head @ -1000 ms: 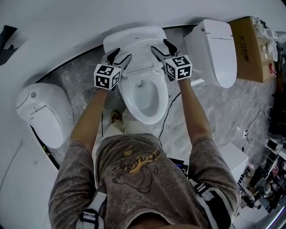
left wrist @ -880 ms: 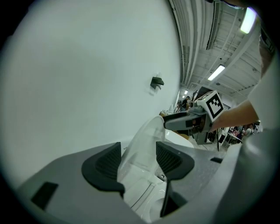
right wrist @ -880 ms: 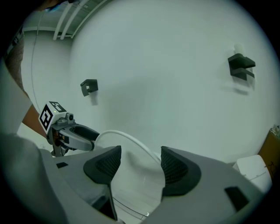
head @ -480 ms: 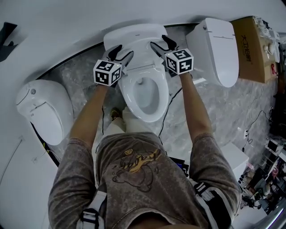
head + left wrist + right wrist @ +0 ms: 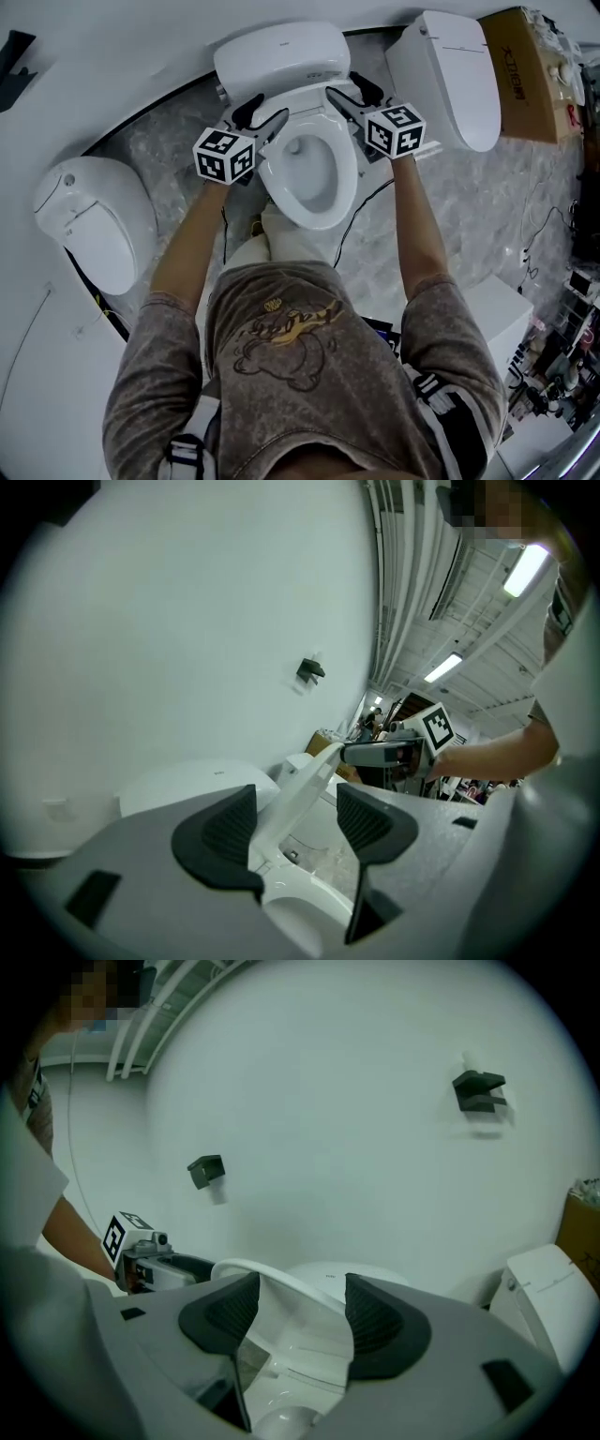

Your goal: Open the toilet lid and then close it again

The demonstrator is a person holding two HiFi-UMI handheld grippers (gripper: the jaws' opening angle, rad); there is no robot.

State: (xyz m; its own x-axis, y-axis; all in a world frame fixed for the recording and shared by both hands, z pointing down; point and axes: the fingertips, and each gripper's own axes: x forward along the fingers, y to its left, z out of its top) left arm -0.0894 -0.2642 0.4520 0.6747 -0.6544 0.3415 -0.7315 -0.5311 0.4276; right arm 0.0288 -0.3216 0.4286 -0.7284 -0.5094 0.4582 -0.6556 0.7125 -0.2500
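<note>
Toilet lid (image 5: 305, 782), glossy white plastic, tilts between wide-spread fingers (image 5: 225, 834) of left gripper (image 5: 292, 806) and right gripper (image 5: 300, 1296).

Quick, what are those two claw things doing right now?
Left gripper: jaws open, toilet lid edge between them, not clamped.
Right gripper: jaws open, same lid edge between them.

This is a test lab or workshop mock-up, not a home bathroom. Three toilets stand in a row along a bare white wall (image 5: 112, 56): the left toilet (image 5: 94, 230), the middle toilet (image 5: 309, 178) and the right toilet (image 5: 450, 80). A cardboard box (image 5: 525, 80) sits far right, and a black cable (image 5: 361, 208) trails over the grey marbled floor (image 5: 478, 216). Cluttered shelves (image 5: 574, 309) line the right edge. A strip light (image 5: 527, 567) hangs among bare ceiling pipes (image 5: 394, 592).
</note>
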